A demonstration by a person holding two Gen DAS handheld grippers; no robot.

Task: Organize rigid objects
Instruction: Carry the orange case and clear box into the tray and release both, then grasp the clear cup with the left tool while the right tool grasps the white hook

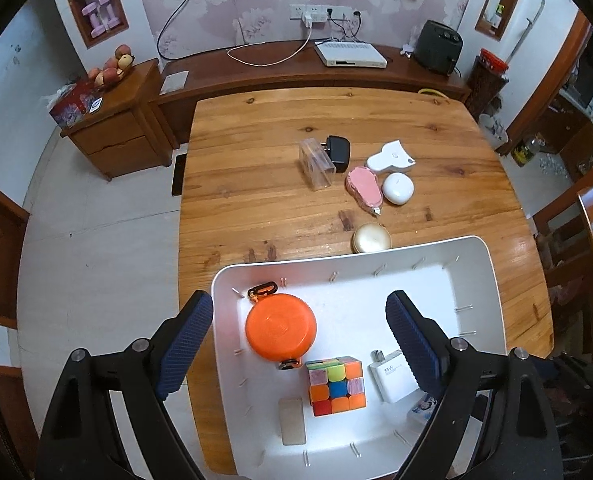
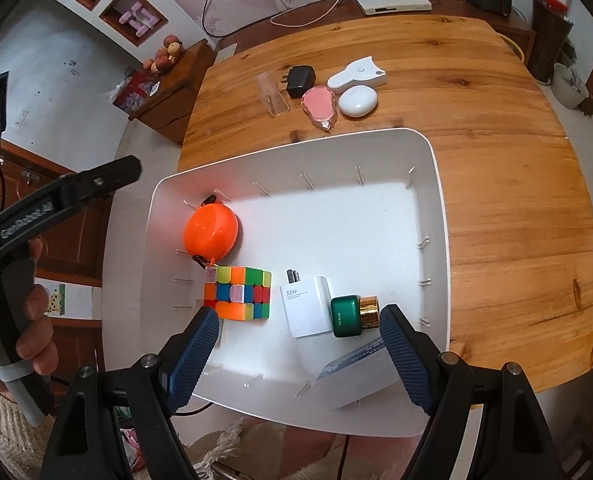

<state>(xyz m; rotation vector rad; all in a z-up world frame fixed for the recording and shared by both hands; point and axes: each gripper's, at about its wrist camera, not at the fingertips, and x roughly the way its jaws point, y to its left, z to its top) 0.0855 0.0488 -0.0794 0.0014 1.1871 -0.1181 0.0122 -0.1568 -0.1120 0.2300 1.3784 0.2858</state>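
Where it lies, orange round case [image 1: 280,327], glossy

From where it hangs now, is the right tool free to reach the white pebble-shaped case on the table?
Probably yes: the right tool is open and empty, and the white case lies uncovered beyond the bin.

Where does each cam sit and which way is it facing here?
Left wrist: on the left tool, steeply down over the white bin's left part and the wooden table; shows both open blue pads.
Right wrist: on the right tool, steeply down over the bin's near edge; shows its open pads, plus the left tool and the hand gripping it.
Shared: bin, orange case, cube, white charger, table items.
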